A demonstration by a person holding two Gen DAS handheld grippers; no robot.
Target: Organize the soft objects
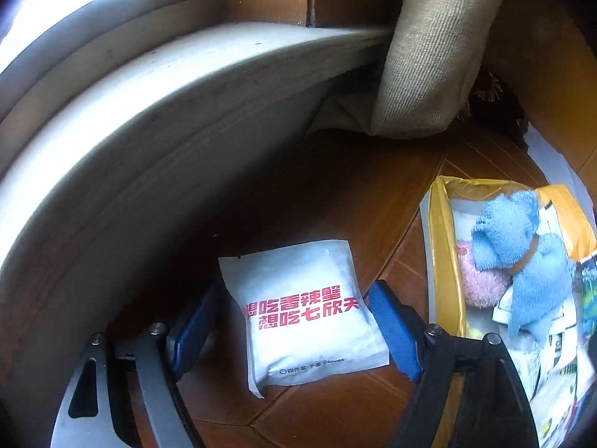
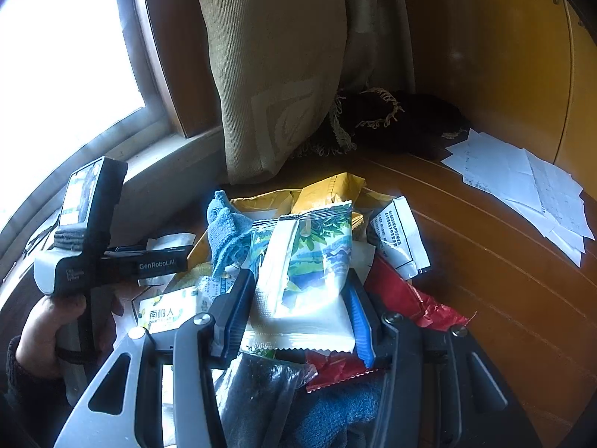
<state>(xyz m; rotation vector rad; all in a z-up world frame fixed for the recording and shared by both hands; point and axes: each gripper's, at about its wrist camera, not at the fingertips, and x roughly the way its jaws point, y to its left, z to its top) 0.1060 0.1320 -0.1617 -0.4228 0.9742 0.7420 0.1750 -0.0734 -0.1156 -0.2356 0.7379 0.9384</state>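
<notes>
In the left wrist view my left gripper (image 1: 294,310) is open, its blue pads on either side of a white packet with red print (image 1: 302,310) that lies flat on the wooden surface. To the right a yellow bag (image 1: 440,261) holds a light blue cloth toy (image 1: 522,257) and a pink plush (image 1: 481,287). In the right wrist view my right gripper (image 2: 298,310) is shut on a white and green tissue packet (image 2: 309,272), held above the pile of soft things. The left gripper's body (image 2: 86,231) shows at the left.
A beige cushion (image 2: 276,74) leans in the corner by the window sill (image 1: 149,112). A dark fringed cloth (image 2: 403,119) lies behind it. Loose white papers (image 2: 522,179) lie at the right. A red wrapper (image 2: 403,295), blue towel (image 2: 335,414) and other packets fill the pile.
</notes>
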